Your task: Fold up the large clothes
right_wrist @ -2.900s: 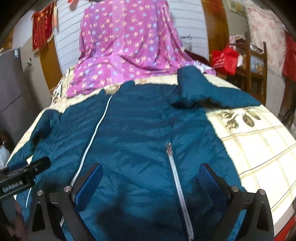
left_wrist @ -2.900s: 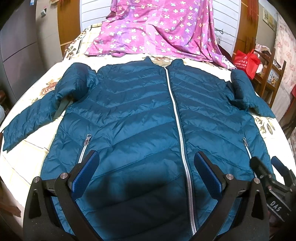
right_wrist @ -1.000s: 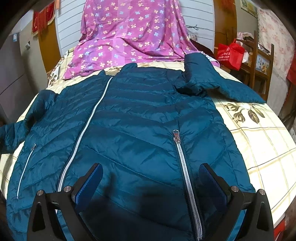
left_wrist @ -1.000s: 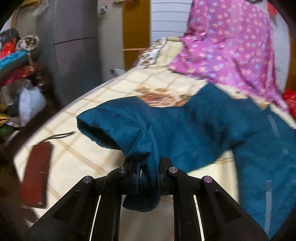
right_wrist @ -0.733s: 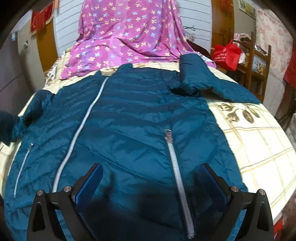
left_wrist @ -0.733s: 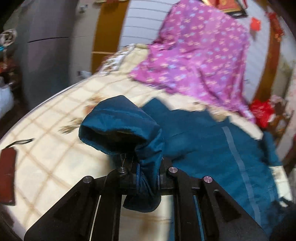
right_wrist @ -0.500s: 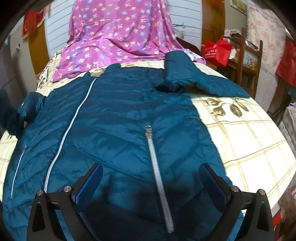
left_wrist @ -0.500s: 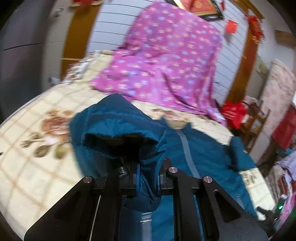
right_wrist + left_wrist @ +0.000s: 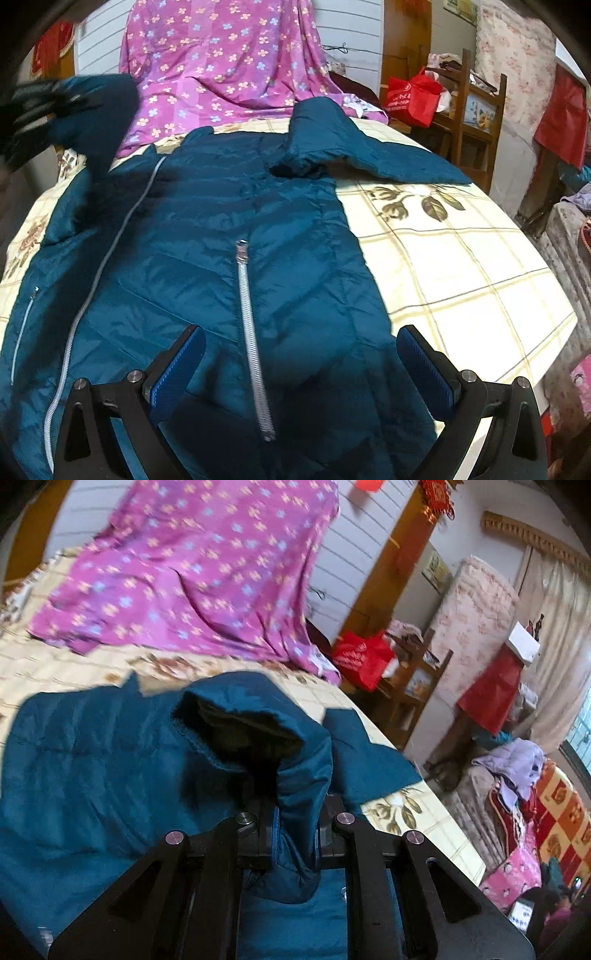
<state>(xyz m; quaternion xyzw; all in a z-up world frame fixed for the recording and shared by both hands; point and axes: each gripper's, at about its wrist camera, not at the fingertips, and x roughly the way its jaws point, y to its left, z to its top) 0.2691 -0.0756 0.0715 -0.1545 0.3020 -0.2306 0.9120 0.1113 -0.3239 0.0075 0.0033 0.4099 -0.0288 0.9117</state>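
Note:
A teal quilted jacket (image 9: 207, 236) lies front up on the bed, zipped, with a silver centre zipper (image 9: 110, 251). My left gripper (image 9: 295, 834) is shut on the cuff of the jacket's left sleeve (image 9: 258, 716) and holds it raised over the jacket body (image 9: 92, 757). In the right wrist view the left gripper (image 9: 33, 107) and lifted sleeve (image 9: 103, 110) appear at the upper left, blurred. My right gripper (image 9: 299, 365) is open and empty above the jacket's lower hem, near a pocket zipper (image 9: 251, 332). The other sleeve (image 9: 369, 155) lies folded out to the right.
A purple flowered sheet (image 9: 221, 62) drapes over the headboard. The bed has a cream checked cover (image 9: 461, 258). A red bag (image 9: 413, 96) and a wooden chair (image 9: 476, 110) stand to the right of the bed, with piled clothes (image 9: 517, 768) beyond.
My left gripper closed on the left sleeve cuff, lifted it off the bed and swung it rightward over the jacket body. My right gripper stayed open near the hem.

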